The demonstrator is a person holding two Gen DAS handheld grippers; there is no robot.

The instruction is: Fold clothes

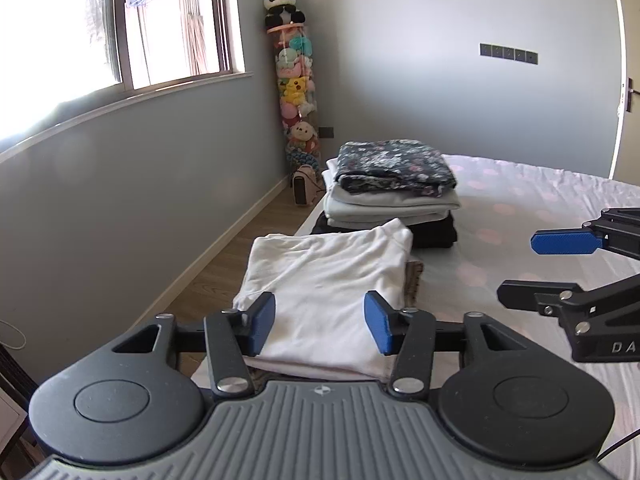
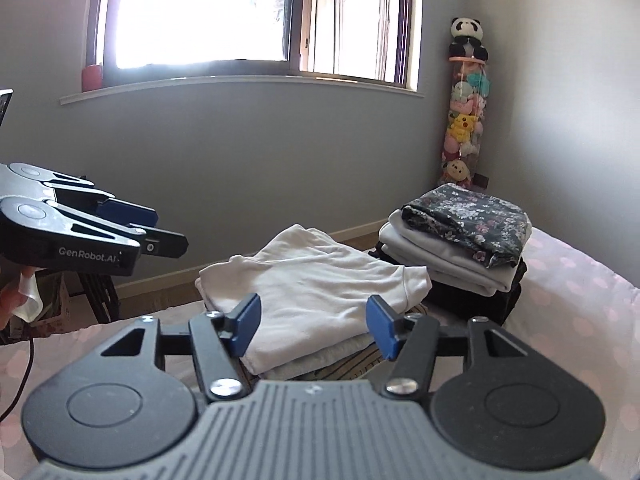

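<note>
A folded white top (image 1: 328,280) lies on a small pile at the bed's near left edge; it also shows in the right wrist view (image 2: 316,284). My left gripper (image 1: 320,326) is open and empty, hovering just over the top's near edge. My right gripper (image 2: 314,326) is open and empty, just short of the same pile; it also shows at the right of the left wrist view (image 1: 532,268). Behind stands a taller stack of folded clothes (image 1: 392,192) topped by a dark floral garment (image 2: 468,222).
The bed (image 1: 540,216) has a pale sheet with pink dots. A wood floor (image 1: 224,276) and grey wall run along the left. A tall tube of plush toys (image 1: 296,92) with a panda on top stands in the corner beside a small heater (image 1: 305,186).
</note>
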